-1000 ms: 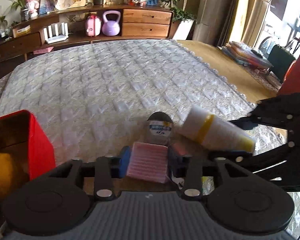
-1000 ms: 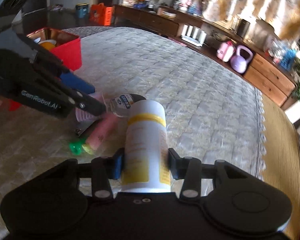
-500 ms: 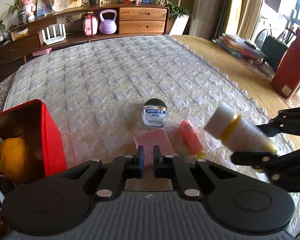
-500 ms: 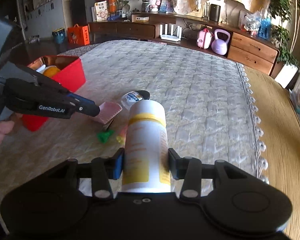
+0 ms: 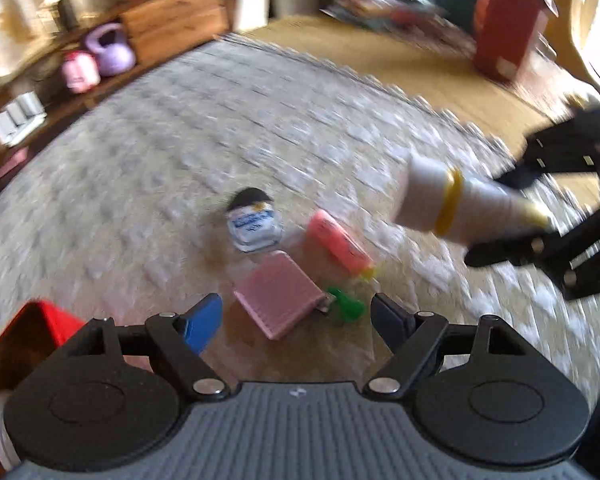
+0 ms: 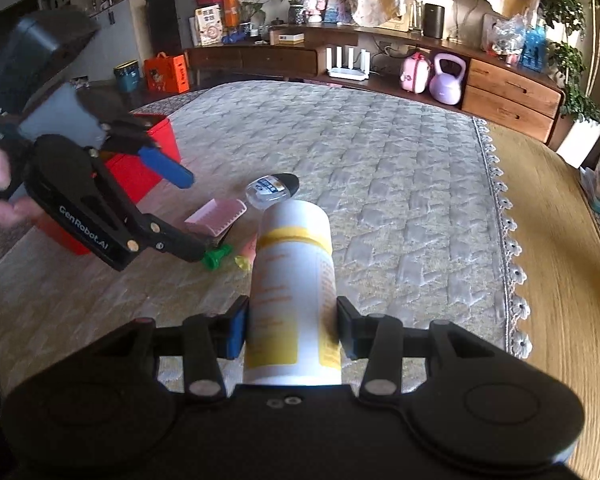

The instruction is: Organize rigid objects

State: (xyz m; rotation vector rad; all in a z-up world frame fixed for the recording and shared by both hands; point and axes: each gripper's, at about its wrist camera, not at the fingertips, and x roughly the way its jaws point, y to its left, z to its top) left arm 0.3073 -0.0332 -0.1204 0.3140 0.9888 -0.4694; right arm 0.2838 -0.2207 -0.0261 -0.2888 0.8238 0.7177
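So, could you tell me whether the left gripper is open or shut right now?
Open: the left gripper has its jaws spread wide, empty, above the ribbed pink plastic comb.

A round surface [image 6: 380, 168] covered with a pale quilted cloth [image 6: 404, 216] with a lace edge carried the things. Near its middle a small clear jar with a black lid [image 6: 274, 190] lay on its side. Just nearer lay a pink ribbed block [image 6: 216, 217], with a pink tube [image 5: 338, 242] to its right and a small green piece [image 6: 216, 258] beside them. A red box [image 6: 140, 168] stood at the left edge.
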